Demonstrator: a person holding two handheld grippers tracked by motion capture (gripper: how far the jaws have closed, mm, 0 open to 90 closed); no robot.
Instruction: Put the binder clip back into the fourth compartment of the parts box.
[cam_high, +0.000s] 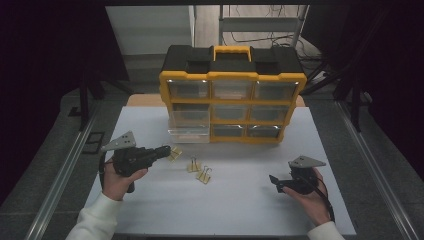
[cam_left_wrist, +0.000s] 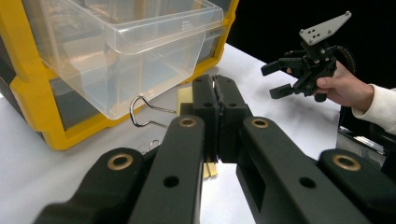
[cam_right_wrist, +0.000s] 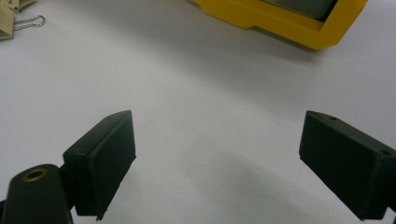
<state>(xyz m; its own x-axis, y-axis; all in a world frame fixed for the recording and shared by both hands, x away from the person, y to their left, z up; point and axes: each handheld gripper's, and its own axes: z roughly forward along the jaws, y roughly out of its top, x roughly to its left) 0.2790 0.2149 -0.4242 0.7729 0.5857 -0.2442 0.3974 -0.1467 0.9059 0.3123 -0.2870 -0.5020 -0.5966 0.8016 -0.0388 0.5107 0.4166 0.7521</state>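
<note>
Item: binder clip (cam_high: 174, 153), clamped in left hand-held gripper (cam_high: 166, 151) near open clear drawer (cam_high: 189, 131), not yet deposited; two clips (cam_high: 199, 170) remain on table (cam_high: 240, 200); right hand-held gripper (cam_high: 274, 182) wide, empty.

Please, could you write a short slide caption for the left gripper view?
Left gripper shut on a binder clip beside the pulled-out clear drawer.

The left gripper (cam_left_wrist: 215, 88) clamps a yellow binder clip (cam_left_wrist: 186, 95) between closed jaws. Just ahead hangs a clear drawer (cam_left_wrist: 135, 46), pulled from the yellow organizer (cam_left_wrist: 28, 93). Far right, a hand holds the right gripper (cam_left_wrist: 279, 79), jaws apart.
</note>
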